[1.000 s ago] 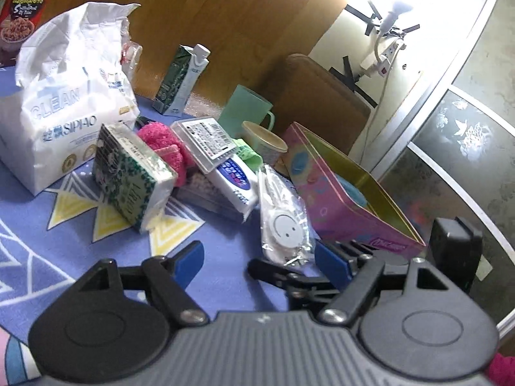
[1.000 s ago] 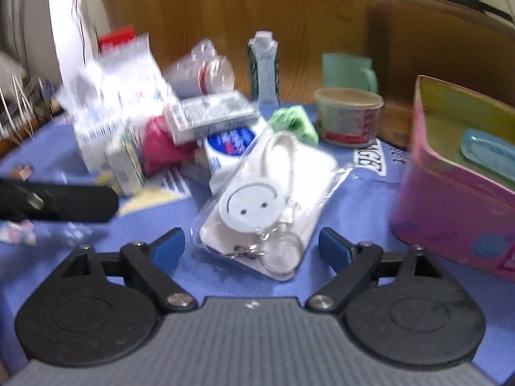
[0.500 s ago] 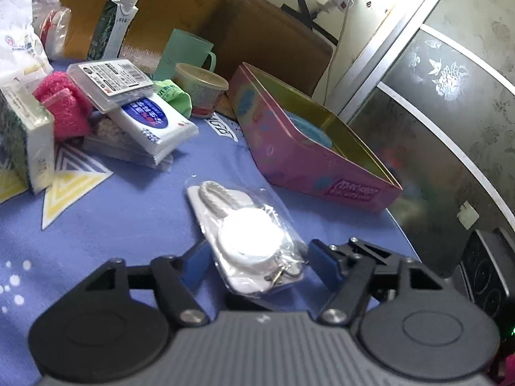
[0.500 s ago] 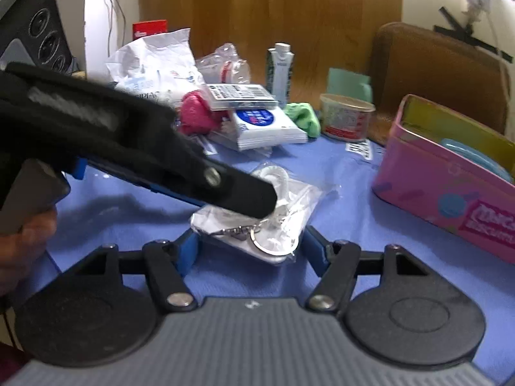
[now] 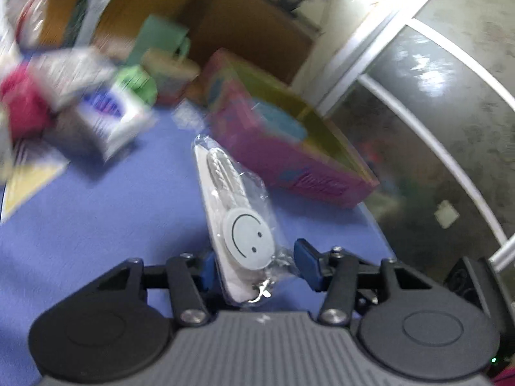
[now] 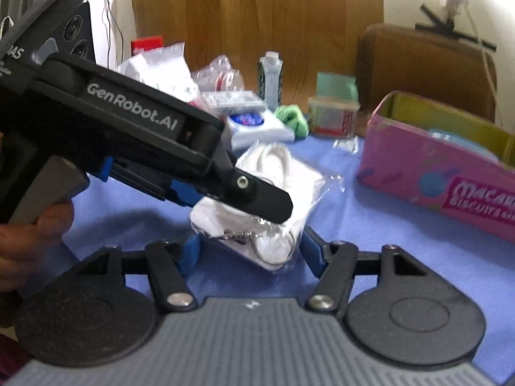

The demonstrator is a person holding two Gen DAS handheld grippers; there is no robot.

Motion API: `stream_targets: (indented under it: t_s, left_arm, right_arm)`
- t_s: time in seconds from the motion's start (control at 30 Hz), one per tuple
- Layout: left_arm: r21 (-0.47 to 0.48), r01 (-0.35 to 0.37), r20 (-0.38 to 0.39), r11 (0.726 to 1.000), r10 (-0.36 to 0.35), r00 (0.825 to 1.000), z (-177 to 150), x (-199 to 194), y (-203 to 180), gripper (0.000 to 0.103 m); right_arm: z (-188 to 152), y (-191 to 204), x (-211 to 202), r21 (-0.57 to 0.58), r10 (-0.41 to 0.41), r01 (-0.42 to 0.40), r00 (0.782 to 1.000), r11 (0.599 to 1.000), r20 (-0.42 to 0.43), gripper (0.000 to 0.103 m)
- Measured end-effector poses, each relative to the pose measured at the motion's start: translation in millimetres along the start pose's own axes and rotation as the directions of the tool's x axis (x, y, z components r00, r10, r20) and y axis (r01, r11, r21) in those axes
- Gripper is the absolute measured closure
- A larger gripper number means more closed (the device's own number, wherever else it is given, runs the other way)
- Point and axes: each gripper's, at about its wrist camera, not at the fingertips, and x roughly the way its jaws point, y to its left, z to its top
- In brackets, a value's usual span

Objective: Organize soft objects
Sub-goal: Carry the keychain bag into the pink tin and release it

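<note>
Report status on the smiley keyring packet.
Left gripper jaws just closed, shut on smiley keyring packet. Right gripper jaws closing around same packet, contact unclear. Pink biscuit tin open alongside, nothing between.

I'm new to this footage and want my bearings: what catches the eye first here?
The smiley-face keychain in its clear bag sits centre stage, pinched between the left tongs, whose jaws have just been closing on it, while the right tongs flank the same bag on the blue tablecloth. To its right stands an open pink biscuit tin.
</note>
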Motion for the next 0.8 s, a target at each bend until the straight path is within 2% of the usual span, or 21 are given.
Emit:
stream_targets:
  t_s: [0.13,0.17,0.23,0.33,0.43,0.53,0.6,0.63,0.67,0.7,0.8]
  left_arm:
    - [0.127,0.043,0.038,0.991,-0.048,0.998,32.2,2.8,-38.7,0.055]
    - [0.152,0.054,0.038,0.987,-0.061,0.997,40.0,8.0,-47.4,0.054]
    - [0.208,0.07,0.038,0.976,-0.08,0.996,55.9,25.9,-65.7,0.054]
    - [0.252,0.076,0.022,0.965,-0.084,0.996,75.7,65.0,-85.7,0.054]
    - [0.272,0.085,0.004,0.958,-0.09,0.996,91.1,104.7,-97.8,0.054]
    - [0.267,0.077,-0.009,0.961,-0.077,0.997,99.8,139.8,-104.2,0.047]
    - [0.273,0.046,-0.01,0.961,-0.045,0.999,100.9,156.2,-108.6,0.043]
    - [0.272,0.038,-0.008,0.961,-0.037,0.999,100.7,158.5,-107.8,0.039]
    - [0.269,0.033,-0.006,0.963,-0.032,0.999,99.6,159.5,-107.0,0.039]
    - [0.266,0.039,-0.006,0.963,-0.038,0.999,96.6,157.1,-106.0,0.039]
    - [0.278,0.043,0.007,0.96,-0.047,0.999,86.9,141.0,-100.3,0.038]
  right_arm:
    - [16.4,-9.1,-19.1,0.009,-0.048,0.047,0.991,0.999,0.124,0.039]
    - [20.4,-13.3,-21.5,0.013,-0.068,0.067,0.987,0.998,0.147,0.041]
    - [28.5,-25.3,-22.7,0.025,-0.124,0.121,0.976,0.992,0.178,0.054]
    - [38.7,-55.7,-21.7,0.086,-0.214,0.201,0.958,0.976,0.193,0.057]
    - [45.6,-86.4,-18.9,0.135,-0.303,0.28,0.932,0.95,0.198,0.057]
    - [47.8,-114.2,-16.4,0.165,-0.389,0.361,0.903,0.918,0.184,0.057]
    - [45.6,-132.5,-10.0,0.183,-0.44,0.413,0.886,0.892,0.147,0.056]
    - [43.8,-139.9,-6.1,0.184,-0.487,0.461,0.864,0.868,0.129,0.055]
    - [41.1,-146.4,-4.8,0.189,-0.529,0.505,0.842,0.842,0.109,0.046]
    - [37.8,-153.4,-6.5,0.213,-0.547,0.521,0.833,0.827,0.086,0.042]
    - [26.9,-163.7,-20.7,0.3,-0.557,0.512,0.826,0.805,0.086,0.042]
